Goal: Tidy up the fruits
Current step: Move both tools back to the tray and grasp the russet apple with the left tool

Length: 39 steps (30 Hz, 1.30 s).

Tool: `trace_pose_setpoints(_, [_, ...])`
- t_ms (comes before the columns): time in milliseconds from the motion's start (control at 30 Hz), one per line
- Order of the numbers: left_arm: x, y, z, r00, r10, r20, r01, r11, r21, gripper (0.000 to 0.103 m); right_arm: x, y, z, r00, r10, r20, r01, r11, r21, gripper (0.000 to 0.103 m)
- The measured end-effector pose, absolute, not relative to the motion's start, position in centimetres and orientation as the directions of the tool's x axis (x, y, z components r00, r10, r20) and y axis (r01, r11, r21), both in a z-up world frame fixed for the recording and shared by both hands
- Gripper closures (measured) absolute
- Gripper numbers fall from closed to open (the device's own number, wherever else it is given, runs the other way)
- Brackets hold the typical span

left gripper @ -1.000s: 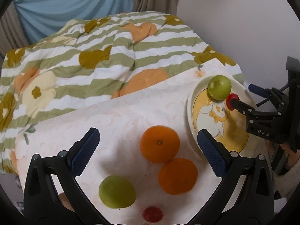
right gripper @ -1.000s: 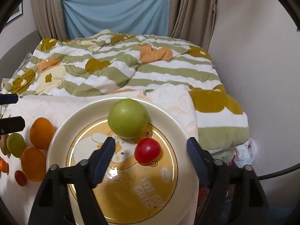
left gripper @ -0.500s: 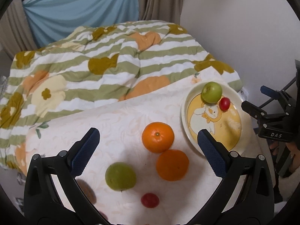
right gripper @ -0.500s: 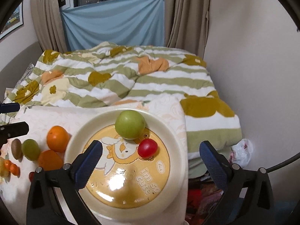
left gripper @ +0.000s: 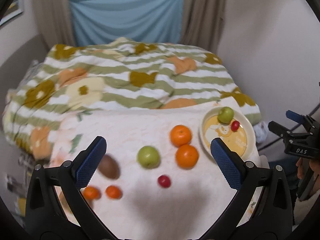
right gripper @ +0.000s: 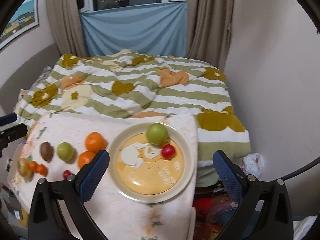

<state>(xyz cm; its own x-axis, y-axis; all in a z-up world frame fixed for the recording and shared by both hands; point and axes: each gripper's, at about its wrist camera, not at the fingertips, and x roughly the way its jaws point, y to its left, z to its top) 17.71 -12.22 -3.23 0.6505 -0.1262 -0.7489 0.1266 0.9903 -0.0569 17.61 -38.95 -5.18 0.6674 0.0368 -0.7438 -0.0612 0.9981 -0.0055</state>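
A cream and yellow plate (right gripper: 186, 188) (left gripper: 250, 132) lies on the white cloth at the right and holds a green apple (right gripper: 157, 133) (left gripper: 225, 114) and a small red fruit (right gripper: 168, 151) (left gripper: 235, 125). Left of it on the cloth lie two oranges (left gripper: 180, 135) (left gripper: 187, 156), a green apple (left gripper: 148, 156), a small red fruit (left gripper: 164, 181), a brown kiwi (left gripper: 109, 166) and two small orange fruits (left gripper: 113, 192). My left gripper (left gripper: 158, 160) is open and empty, high above the loose fruit. My right gripper (right gripper: 161, 173) is open and empty, above the plate.
A green-striped flowered quilt (right gripper: 140, 92) covers the bed behind the cloth. A wall (right gripper: 280, 80) stands close on the right. A yellowish fruit (right gripper: 24, 167) lies at the cloth's left edge. Clutter and a plastic bag (right gripper: 253, 163) lie below on the right.
Both grippers have pulled up and back from the cloth, so more fruit shows. The right gripper has opened wider and left the red fruit lying on the plate.
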Motion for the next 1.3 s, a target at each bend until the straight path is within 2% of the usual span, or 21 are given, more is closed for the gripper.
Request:
trace_pose_setpoints(333, [10.5, -4.2, -4.0, 0.65, 0.044, -0.759, -0.115, 0.993, -0.041, 0.0, 16.6, -32.3, -5.0, 0.656, 0.132, -0.743, -0.222, 0.975, -0.024, 0.0])
trace_pose_setpoints(567, [8.0, 1.0, -6.9, 0.621, 0.096, -0.778, -0.18, 0.983, -0.022, 0.0, 15.6, -26.4, -7.4, 0.593, 0.217, -0.775, -0.311, 0.95, 0.027, 0.0])
trace_pose_setpoints(967, [9.7, 7.3, -14.5, 0.558, 0.046, -0.828, -0.027, 0.999, 0.038, 0.0, 15.1, -20.1, -13.1, 0.551, 0.166, -0.818, -0.21, 0.976, 0.057, 0.0])
trace_pose_setpoints(1300, [11.8, 6.6, -18.8, 0.532, -0.009, -0.847, 0.155, 0.984, 0.086, 0.0, 15.2, -17.6, -17.5, 0.504, 0.051, -0.862, -0.131, 0.991, -0.018, 0.0])
